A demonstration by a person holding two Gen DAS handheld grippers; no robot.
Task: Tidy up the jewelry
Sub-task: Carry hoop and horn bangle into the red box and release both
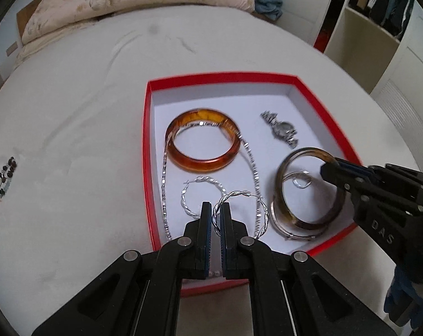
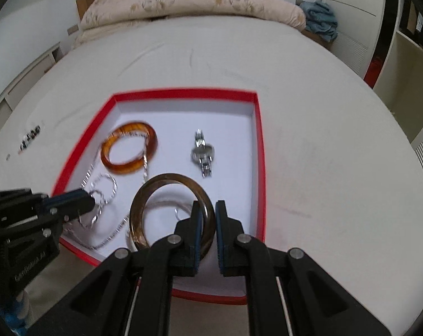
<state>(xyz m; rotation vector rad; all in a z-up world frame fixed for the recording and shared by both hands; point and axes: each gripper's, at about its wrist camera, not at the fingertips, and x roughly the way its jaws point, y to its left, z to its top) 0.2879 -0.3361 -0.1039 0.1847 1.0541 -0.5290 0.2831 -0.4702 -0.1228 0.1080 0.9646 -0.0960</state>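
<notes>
Both grippers tilted steeply down over the red box (image 1: 147, 151) on the white bed (image 1: 85, 98). Left gripper (image 1: 214, 210) at the box's near edge, black linkage arms spread, blue-padded jaws pinched on a twisted silver hoop (image 1: 240, 194), thin wire standing up between the pads. Right gripper (image 2: 209, 210) reaching in from the box's right side, jaws clamped on the rim of a dark bangle (image 2: 144, 196), glossy brown-grey, smooth and round, held tilted above the box's white floor at the near right corner. Under that bangle, a flat silver bracelet (image 1: 278, 222) and a small silver ring (image 1: 301, 180) resting on the floor. Near the box's middle, an amber bangle (image 1: 205, 165), thick, translucent orange, lying flat. Looped around and under it, a silver chain (image 1: 164, 173), fine sparkling links trailing toward the near wall. Just beside the held hoop, inside the box, a second twisted hoop (image 1: 189, 196) lying flat. Toward the far right of the box, a metal watch (image 1: 281, 130) with a linked band, well apart from the bangles. Left of the box, out on the sheet, a dark bead bracelet (image 1: 5, 177). Beyond the box, a rumpled pale quilt (image 1: 127, 2) at the bed's head.
</notes>
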